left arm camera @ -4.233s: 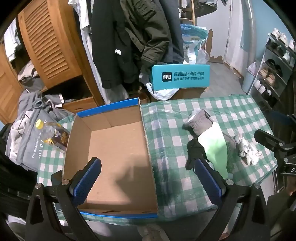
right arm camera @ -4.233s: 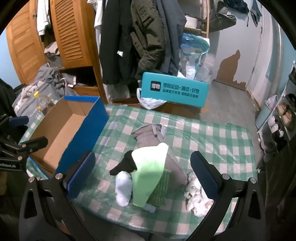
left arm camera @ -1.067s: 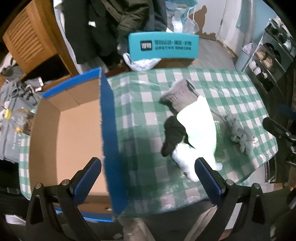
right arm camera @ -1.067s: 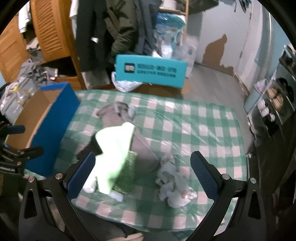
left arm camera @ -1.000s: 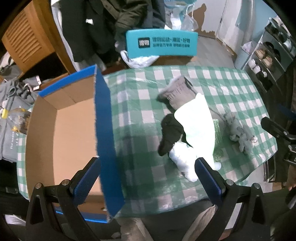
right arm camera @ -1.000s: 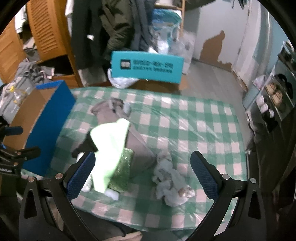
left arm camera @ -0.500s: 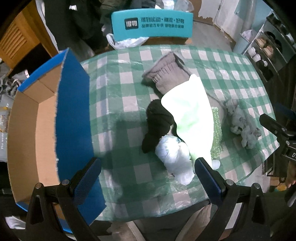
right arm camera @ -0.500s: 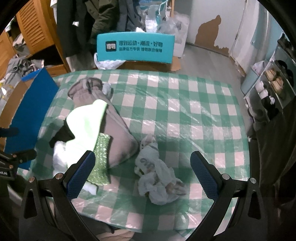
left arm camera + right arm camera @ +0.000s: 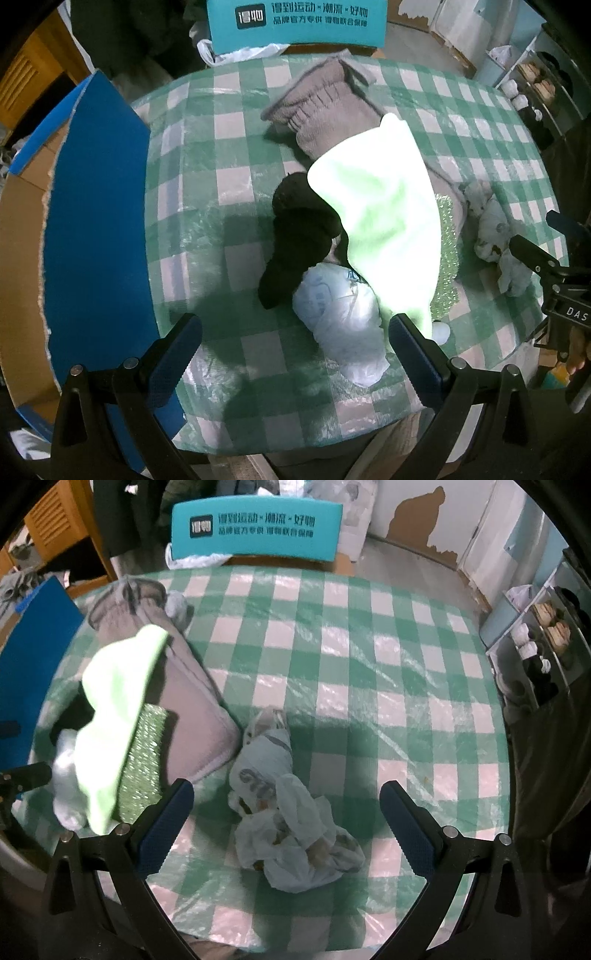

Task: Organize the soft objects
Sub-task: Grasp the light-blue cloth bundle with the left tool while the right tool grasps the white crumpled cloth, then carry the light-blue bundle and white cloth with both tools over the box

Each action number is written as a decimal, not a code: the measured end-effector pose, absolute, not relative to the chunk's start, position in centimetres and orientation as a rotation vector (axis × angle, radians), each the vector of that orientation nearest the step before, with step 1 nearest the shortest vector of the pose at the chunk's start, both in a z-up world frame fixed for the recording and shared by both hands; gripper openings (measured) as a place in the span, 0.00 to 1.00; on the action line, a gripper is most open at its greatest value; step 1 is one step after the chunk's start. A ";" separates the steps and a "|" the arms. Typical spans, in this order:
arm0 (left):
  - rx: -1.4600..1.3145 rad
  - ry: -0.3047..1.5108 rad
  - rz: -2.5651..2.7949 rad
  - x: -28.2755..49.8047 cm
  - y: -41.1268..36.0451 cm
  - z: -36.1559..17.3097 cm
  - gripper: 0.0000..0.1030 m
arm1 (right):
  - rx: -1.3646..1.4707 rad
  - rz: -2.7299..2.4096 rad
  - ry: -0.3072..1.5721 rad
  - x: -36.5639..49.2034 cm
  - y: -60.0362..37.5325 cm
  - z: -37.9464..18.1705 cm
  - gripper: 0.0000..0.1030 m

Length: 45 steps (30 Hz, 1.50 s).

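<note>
On checked table [image 9: 236, 122], beside blue-sided cardboard box [image 9: 96, 221]: grey knit garment [image 9: 325, 107], pale green cloth [image 9: 384, 206], black sock [image 9: 299, 236], white bundle [image 9: 340, 317], crumpled bag [image 9: 291, 819]. Nothing boxed yet. Left tool [image 9: 295, 354], right tool [image 9: 286, 823]: wide open, empty, above pile.

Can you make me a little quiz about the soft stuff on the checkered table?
1. True or false: the light green cloth lies on top of the grey garment.
2. Which soft thing sits between the right gripper fingers' line of sight? A) crumpled white bag B) black sock C) teal box
3. Fill in: the left gripper is wide ____, holding nothing.

Key: 1 true; 2 A; 3 open.
</note>
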<state>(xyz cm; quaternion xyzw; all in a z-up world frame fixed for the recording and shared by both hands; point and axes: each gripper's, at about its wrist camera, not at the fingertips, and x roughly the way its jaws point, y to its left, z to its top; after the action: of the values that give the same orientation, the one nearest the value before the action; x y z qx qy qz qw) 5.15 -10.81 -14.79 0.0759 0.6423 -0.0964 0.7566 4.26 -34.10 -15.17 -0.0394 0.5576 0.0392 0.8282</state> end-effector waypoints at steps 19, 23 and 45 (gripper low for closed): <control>0.177 1.440 -0.251 5.6 -12.0 -18.2 0.93 | -0.098 0.115 1.276 4.7 -34.1 -19.1 0.60; 0.170 1.441 -0.275 5.5 -12.3 -18.4 0.85 | -0.115 0.127 1.268 4.5 -33.5 -18.6 0.43; 0.213 1.405 -0.340 5.3 -14.5 -19.1 0.40 | -0.006 0.181 1.207 3.0 -31.5 -13.6 0.33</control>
<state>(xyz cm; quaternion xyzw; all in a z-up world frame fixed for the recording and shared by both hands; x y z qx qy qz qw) 5.33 -14.47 -19.13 0.0974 0.6415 -0.1552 0.7449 3.04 -31.55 -13.57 -0.0027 0.5667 0.0848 0.8195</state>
